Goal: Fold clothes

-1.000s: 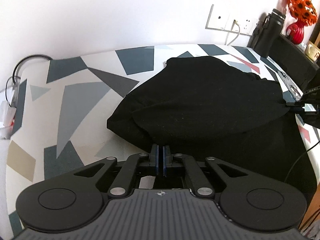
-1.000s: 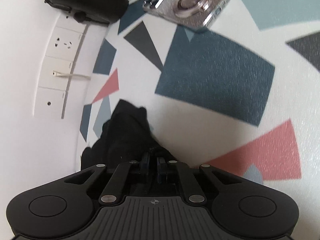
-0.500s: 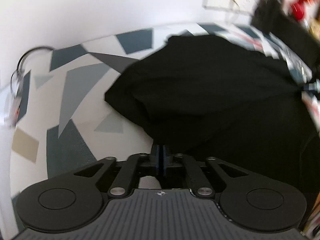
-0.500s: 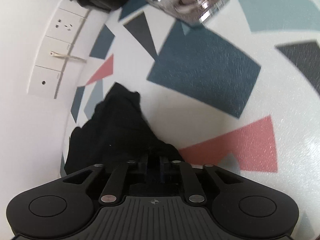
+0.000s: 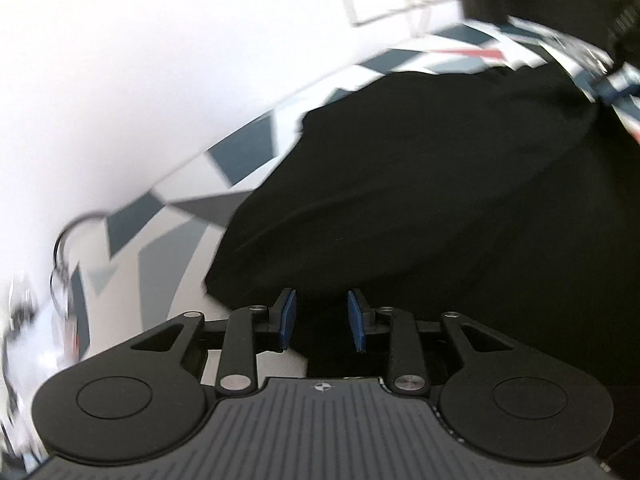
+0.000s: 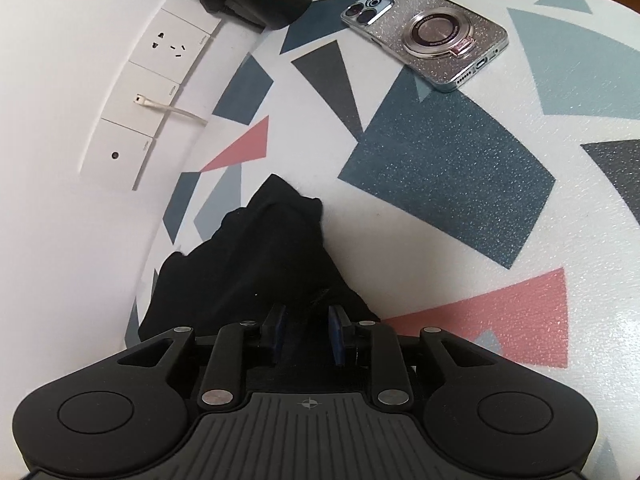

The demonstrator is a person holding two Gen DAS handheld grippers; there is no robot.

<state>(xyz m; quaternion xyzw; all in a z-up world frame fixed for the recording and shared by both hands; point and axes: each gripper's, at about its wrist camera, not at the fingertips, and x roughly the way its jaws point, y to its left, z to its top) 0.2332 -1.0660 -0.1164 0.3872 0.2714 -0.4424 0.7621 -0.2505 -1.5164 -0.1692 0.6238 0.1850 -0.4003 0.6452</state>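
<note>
Downward, hand-held grippers (image 5: pixel 322 315) opening over garment (image 5: pixel 420 208)

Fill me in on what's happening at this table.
A person with a gripper in each hand is folding a black garment on a patterned table. The left gripper and right gripper are both opening, pads clear of the cloth beneath them. A phone lies nearby, untouched.

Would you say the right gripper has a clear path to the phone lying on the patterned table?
Probably yes: only bare table lies between the right gripper and the phone. Its opening jaws still straddle the black garment.
</note>
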